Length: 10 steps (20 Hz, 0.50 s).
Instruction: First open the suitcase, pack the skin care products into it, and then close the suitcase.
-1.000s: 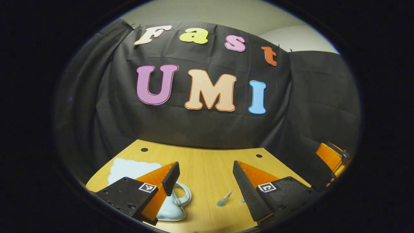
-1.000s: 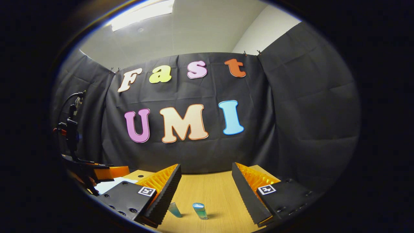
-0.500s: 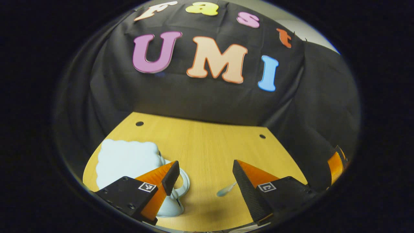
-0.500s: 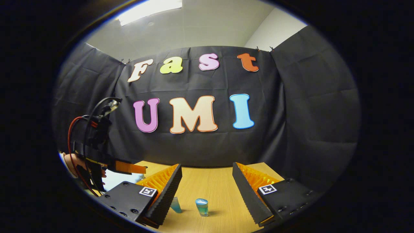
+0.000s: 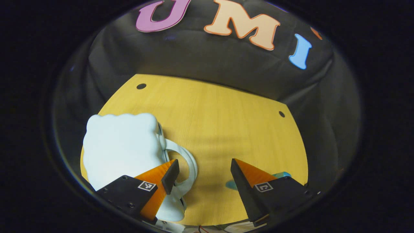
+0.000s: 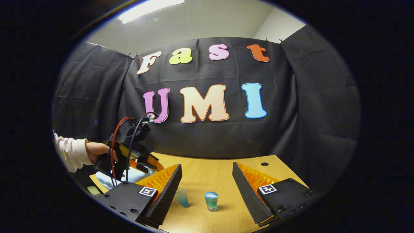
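Left gripper spread wide, holding nothing; pale-blue suitcase under and beyond left finger, handle loop just inside the gap. Teal tube partly hidden by right finger. Pitched down since 0.5 s ago: more table visible. Right gripper also spread, empty; small blue bottle upright between fingers, second container beside left finger. Sleeve and hand on left gripper, far left.

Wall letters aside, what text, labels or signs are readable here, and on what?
Markers on left tool and right tool: code squares, no words.
Bottles: no text readable.
Suitcase: none.
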{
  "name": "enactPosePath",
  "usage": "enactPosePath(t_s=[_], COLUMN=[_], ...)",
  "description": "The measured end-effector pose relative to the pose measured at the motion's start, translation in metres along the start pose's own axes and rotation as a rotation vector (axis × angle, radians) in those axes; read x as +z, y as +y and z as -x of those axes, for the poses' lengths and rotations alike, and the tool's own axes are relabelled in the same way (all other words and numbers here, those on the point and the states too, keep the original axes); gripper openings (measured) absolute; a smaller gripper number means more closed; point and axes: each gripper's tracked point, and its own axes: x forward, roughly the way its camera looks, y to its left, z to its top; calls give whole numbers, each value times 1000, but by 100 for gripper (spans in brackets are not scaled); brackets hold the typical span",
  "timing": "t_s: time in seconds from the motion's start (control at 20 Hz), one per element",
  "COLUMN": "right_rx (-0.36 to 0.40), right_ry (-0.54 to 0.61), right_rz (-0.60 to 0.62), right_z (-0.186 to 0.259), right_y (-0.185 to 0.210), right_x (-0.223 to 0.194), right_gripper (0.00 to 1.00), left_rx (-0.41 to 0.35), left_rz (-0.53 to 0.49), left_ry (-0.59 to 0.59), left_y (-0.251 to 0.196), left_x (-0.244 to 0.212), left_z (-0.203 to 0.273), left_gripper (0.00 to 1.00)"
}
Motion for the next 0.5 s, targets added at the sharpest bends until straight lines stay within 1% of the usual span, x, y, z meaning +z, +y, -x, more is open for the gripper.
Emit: enactPosePath(t_s=[0.15,0.2,0.25,0.35,0.45,0.5], right_rx=[9,10,9,5,0,-2], right_ry=[19,29,40,57,65,67], right_rz=[-6,-11,-15,-24,-35,-41], right_z=[-3,-4,-5,-6,-7,-7], right_y=[-1,-1,-3,-8,-11,-13], right_x=[-6,-10,-13,-17,-18,-19], right_gripper=[98,98,98,98,98,98], left_rx=[40,51,62,88,117,137], left_rz=[7,10,15,18,25,33], left_ry=[86,109,129,175,219,244], left_y=[7,9,11,15,20,23], left_x=[-7,-8,-10,-14,-20,-22], left_z=[-19,-24,-28,-40,-51,-55], left_gripper=[95,91,95,95,93,89])
